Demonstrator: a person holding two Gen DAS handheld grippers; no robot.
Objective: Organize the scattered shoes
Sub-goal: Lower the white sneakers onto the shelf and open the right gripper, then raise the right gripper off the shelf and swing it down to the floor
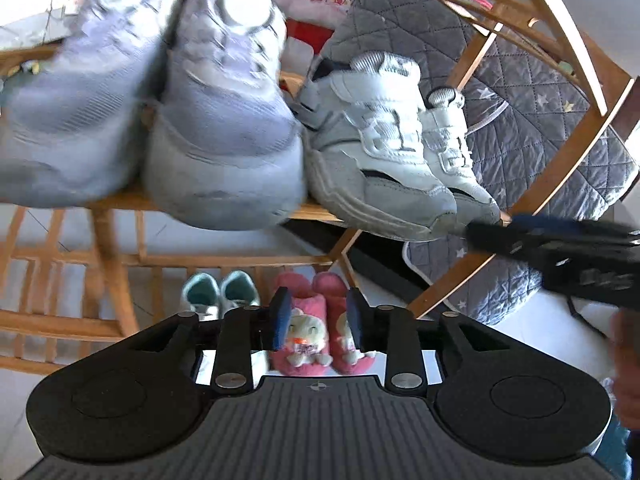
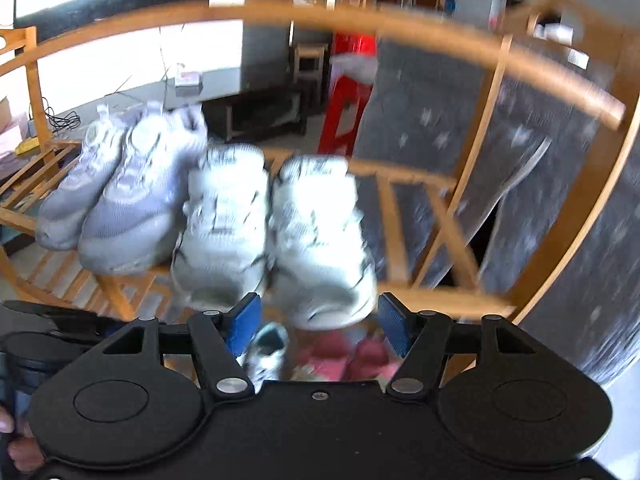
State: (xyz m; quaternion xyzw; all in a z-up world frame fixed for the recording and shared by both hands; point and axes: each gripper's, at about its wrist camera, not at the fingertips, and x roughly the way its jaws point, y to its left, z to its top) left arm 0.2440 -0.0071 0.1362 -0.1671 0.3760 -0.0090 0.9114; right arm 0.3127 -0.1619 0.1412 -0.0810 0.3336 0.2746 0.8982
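A shoe rack (image 1: 224,208) of pale, smooth wooden slats is seen. At upper left, lavender sneakers (image 1: 224,120) are made of knitted mesh with matt rubber soles. Beside them, white sneakers (image 1: 384,148) are shown in smooth synthetic leather with suede-like grey panels. Low in the centre, pink slippers (image 1: 316,320) look plush. At right, a grey quilted cloth (image 1: 540,128) is stitched in diamonds.
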